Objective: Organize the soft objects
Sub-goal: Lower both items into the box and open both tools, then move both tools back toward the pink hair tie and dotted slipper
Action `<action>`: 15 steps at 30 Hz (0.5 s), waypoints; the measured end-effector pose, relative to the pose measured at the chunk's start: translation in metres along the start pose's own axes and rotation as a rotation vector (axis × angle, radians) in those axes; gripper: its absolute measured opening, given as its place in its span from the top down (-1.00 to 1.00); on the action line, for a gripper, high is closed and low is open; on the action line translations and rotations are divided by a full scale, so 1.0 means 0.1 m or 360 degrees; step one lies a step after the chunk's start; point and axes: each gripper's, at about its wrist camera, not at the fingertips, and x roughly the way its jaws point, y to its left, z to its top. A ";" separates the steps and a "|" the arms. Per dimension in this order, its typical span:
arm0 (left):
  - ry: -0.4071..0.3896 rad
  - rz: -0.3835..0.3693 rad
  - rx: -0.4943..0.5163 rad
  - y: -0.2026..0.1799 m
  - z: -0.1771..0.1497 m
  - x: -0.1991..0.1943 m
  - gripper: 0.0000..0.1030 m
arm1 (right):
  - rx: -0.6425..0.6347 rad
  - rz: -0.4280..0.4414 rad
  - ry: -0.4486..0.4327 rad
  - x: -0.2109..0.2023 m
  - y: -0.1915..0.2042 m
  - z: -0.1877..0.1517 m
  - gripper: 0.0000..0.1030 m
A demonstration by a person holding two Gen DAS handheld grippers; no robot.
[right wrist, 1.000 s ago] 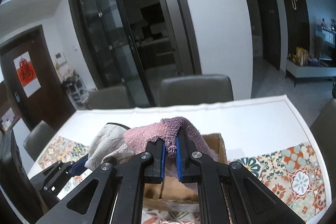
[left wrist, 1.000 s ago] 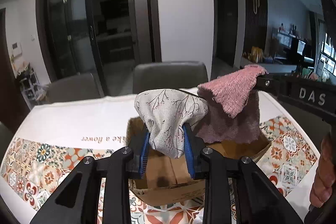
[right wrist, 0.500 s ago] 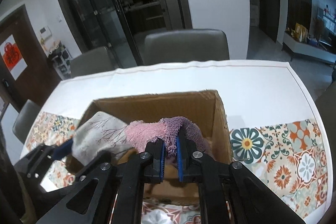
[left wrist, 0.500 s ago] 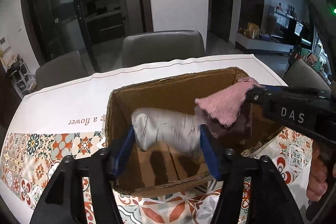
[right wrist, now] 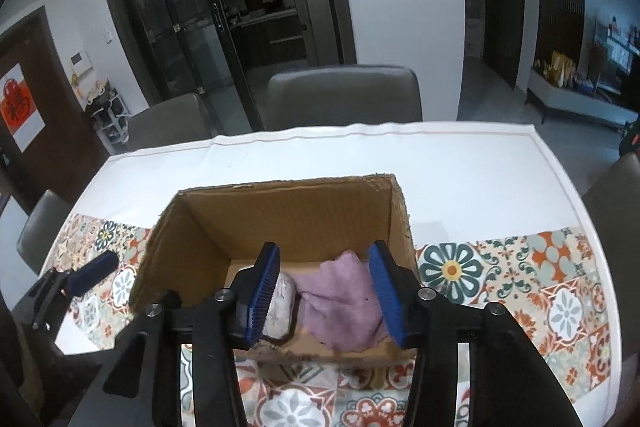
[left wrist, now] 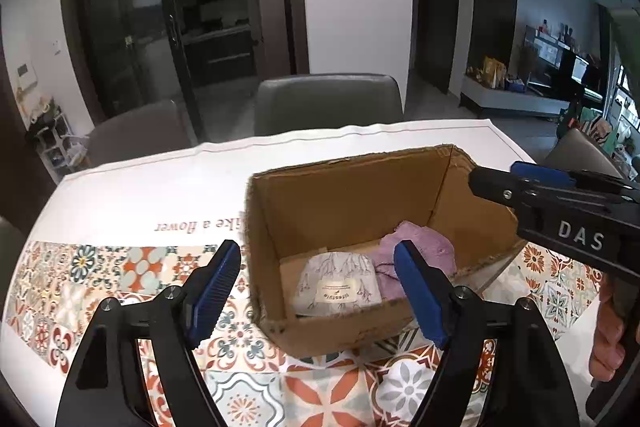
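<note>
Fingers of the left gripper (left wrist: 318, 291) stood spread wide in the left wrist view, blue pads apart and holding nothing, hovering just short of the near wall of the cardboard box (left wrist: 348, 195). One pad sat at about 8 o'clock of the box, the other at about 5 o'clock. Inside the box, on its floor, lay a pale printed cloth (left wrist: 338, 285) with a small cream label facing up; the label's print was too small to read. Touching it on the 3 o'clock side lay a purple towel (left wrist: 416, 249). The right gripper (left wrist: 520, 179) reached in from 3 o'clock, above the box's right rim, its black body marked "DAS" in white letters. A bare hand (left wrist: 610, 343) gripped its handle at about 4 o'clock. On the tablecloth (left wrist: 160, 187), upside-down brown lettering read "a flower", with the word before it partly cut off by the box.

In the right wrist view, the right gripper (right wrist: 324, 297) was likewise parted wide and empty, poised over the box's (right wrist: 280, 211) near edge. The purple towel (right wrist: 340, 303) lay between its pads, lower down on the box floor, with the printed cloth (right wrist: 282, 303) beside it toward 9 o'clock. The left gripper (right wrist: 76, 281) showed at 8 o'clock.
</note>
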 end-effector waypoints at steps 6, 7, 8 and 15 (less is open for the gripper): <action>-0.0055 0.0036 -0.0026 0.07 -0.11 -0.28 -0.59 | -0.0066 -0.0030 -0.0081 -0.35 0.14 -0.09 -0.11; -0.0061 0.0032 -0.0035 0.08 -0.13 -0.32 -0.60 | -0.0069 -0.0035 -0.0092 -0.40 0.16 -0.11 -0.13; -0.0062 0.0038 -0.0042 0.09 -0.16 -0.37 -0.61 | -0.0075 -0.0044 -0.0103 -0.47 0.18 -0.13 -0.15; -0.0081 0.0058 -0.0055 0.10 -0.32 -0.68 -0.62 | -0.0092 -0.0027 -0.0146 -0.78 0.26 -0.27 -0.19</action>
